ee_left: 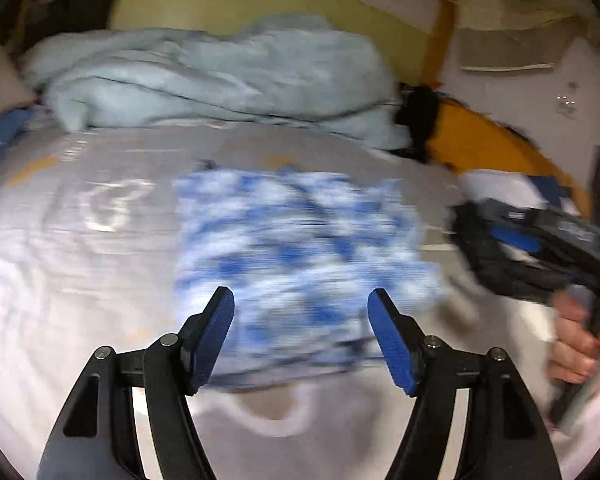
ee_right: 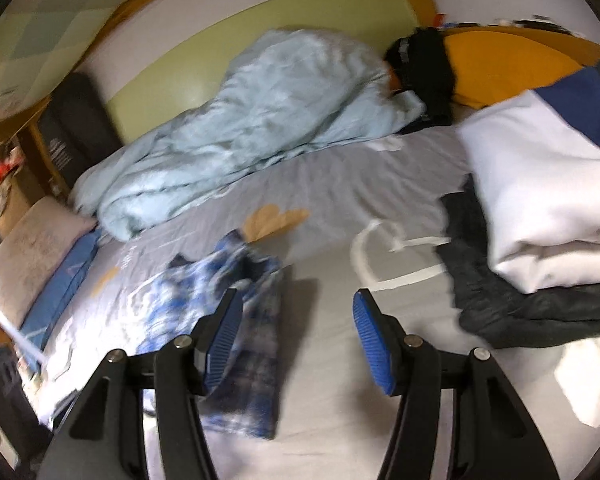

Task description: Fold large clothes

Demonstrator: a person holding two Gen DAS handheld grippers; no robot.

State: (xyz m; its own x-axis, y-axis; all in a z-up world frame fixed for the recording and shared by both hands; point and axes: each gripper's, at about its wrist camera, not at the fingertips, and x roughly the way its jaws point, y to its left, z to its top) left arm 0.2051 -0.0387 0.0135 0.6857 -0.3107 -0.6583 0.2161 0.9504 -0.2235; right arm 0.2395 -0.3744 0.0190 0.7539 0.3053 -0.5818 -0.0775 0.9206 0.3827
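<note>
Your blue-and-white tie-dye garment (ee_left: 296,256) lies folded into a compact, roughly rectangular bundle on the grey bedsheet (ee_left: 100,280), about mid-bed. The left wrist view is motion-blurred, so its edges are soft there. From the right wrist view, the same garment (ee_right: 236,320) shows a mottled pattern of bright blue, white and some dark patches. Its right edge runs fairly straight, while the far end is bunched up and uneven.

Your left gripper (ee_left: 302,312) has its jaws spread, with nothing between the pads. The garment sits just beyond and below the fingertips. I can't tell if it touches them.

Your right gripper (ee_right: 296,320) is also spread and holds nothing. Bare sheet shows between its fingers, and the garment lies past the left finger. In the left wrist view that right gripper (ee_left: 532,252) sits to the right of the garment, held by your hand (ee_left: 576,344).

Also on the bed:
- A light blue duvet (ee_right: 260,120) is bunched along the far side.
- A folded white item (ee_right: 540,200) rests on a dark garment (ee_right: 520,312) at the right.
- A pillow (ee_right: 32,252) lies at the left.
</note>
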